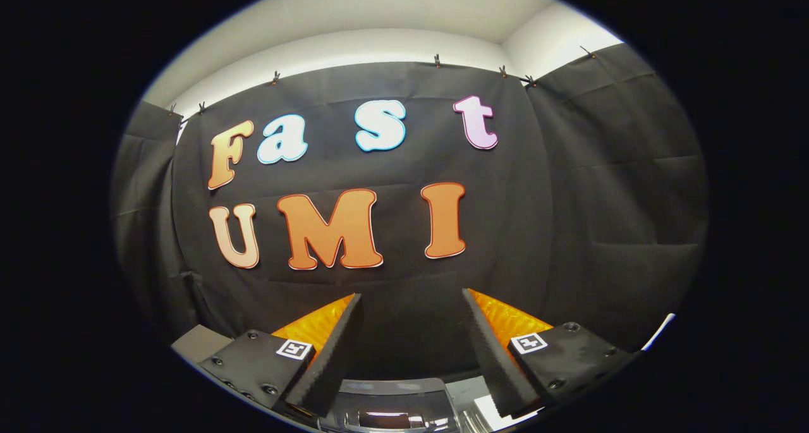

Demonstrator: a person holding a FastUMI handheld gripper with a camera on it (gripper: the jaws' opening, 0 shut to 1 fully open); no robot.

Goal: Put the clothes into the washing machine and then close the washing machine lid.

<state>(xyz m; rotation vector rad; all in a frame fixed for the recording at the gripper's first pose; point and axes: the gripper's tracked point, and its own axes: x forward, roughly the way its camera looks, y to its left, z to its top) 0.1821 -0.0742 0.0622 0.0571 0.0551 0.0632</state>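
My gripper is held up high and level, facing the booth's black cloth wall. Its two fingers stand wide apart with nothing between them. Below and between the finger bases, a sliver of a dark glossy curved surface shows, possibly the washing machine's top or lid; too little of it is visible to tell. No clothes are in sight.
The black cloth wall is straight ahead, with a white wall above it. A grey flat surface corner lies low on the left beside the left finger's mount. White flat pieces show low on the right.
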